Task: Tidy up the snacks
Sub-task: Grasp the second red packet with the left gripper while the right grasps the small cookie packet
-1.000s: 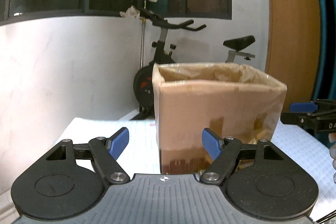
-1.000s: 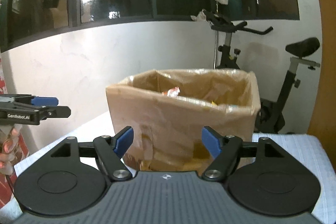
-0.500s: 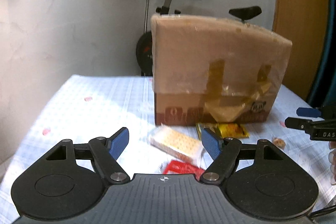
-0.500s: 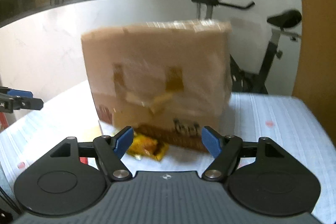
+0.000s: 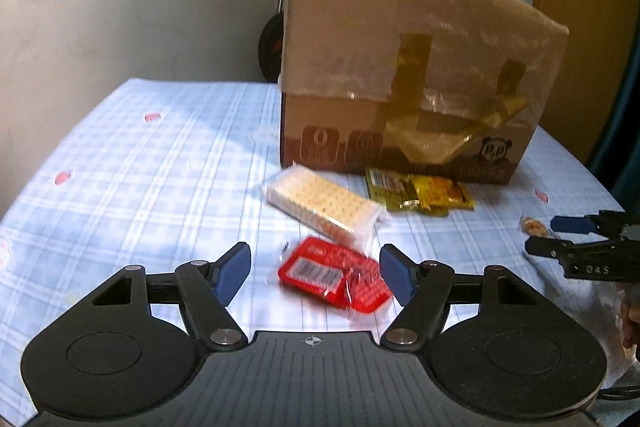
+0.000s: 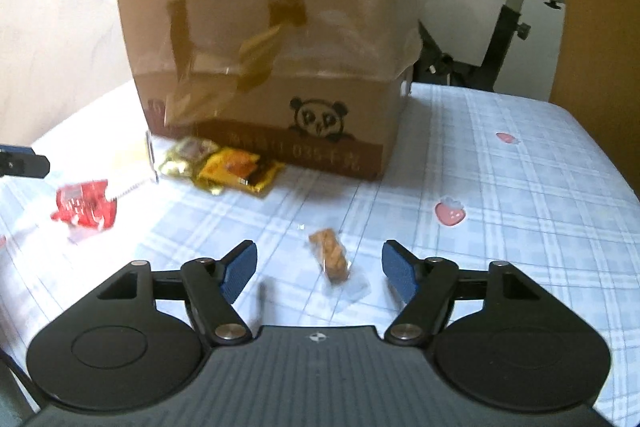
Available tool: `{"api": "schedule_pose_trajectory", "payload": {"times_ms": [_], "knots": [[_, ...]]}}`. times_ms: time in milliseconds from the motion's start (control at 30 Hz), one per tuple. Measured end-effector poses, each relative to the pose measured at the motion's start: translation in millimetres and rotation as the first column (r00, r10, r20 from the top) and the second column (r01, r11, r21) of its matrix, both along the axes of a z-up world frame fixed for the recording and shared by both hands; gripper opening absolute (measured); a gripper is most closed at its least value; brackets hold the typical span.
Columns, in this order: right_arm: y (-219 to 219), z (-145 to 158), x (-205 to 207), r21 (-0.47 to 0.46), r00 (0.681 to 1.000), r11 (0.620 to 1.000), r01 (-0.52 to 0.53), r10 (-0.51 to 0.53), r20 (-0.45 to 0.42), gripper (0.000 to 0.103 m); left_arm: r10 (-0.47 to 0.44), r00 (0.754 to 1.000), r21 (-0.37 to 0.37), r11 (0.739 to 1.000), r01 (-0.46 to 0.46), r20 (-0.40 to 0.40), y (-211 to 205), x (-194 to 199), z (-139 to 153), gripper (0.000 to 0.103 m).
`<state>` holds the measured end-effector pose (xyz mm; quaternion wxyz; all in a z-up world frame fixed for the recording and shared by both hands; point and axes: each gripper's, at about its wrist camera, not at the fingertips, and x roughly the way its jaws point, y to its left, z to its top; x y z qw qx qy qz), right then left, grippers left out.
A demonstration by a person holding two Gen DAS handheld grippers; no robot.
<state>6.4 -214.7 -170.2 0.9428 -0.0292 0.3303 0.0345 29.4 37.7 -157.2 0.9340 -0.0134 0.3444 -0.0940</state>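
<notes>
A tall cardboard box lined with a plastic bag stands on the checked tablecloth; it also shows in the right wrist view. My left gripper is open, with a red snack packet on the cloth between its fingers. A clear pack of pale crackers and yellow-gold sachets lie by the box. My right gripper is open over a small wrapped brown snack. The sachets and red packet lie to its left.
An exercise bike stands behind the table against the white wall. A wooden panel rises at the right. The right gripper's tips show at the right edge of the left wrist view.
Both grippers have dropped from box-top height towards the table. The snacks on the cloth have come into view and now lie between the open fingers.
</notes>
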Motion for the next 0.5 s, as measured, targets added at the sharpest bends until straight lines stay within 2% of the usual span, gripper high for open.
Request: {"api": "schedule_pose_trajectory", "payload": {"times_ms": [133, 167, 300, 400, 500], "knots": [[3.6, -5.5, 10.7, -0.062, 0.999, 0.998, 0.029, -0.031, -0.038, 0.061, 0.006, 1.0, -0.009, 1.0, -0.006, -0.017, -1.0, -0.5, -6.6, 0.073], [1.8, -6.7, 13.2, -0.052, 0.998, 0.998, 0.038, -0.041, -0.043, 0.059, 0.007, 1.0, -0.013, 1.0, -0.007, -0.022, -1.7, 0.4, -7.6, 0.073], [0.4, -5.0, 20.5, -0.022, 0.998, 0.998, 0.052, -0.053, -0.039, 0.02, 0.007, 0.999, -0.023, 1.0, -0.008, -0.045, -5.5, 3.6, -13.1, 0.072], [7.1, -5.2, 26.2, 0.028, 0.999, 0.999, 0.022, -0.021, -0.039, 0.021, 0.017, 0.998, -0.036, 0.999, -0.019, -0.06, -7.9, 5.8, -16.9, 0.071], [22.3, -10.4, 28.0, 0.014, 1.0, 1.0, -0.013, 0.014, -0.012, 0.021, 0.033, 0.997, -0.054, 0.998, -0.038, -0.076, -7.8, 4.8, -19.9, 0.068]]}}
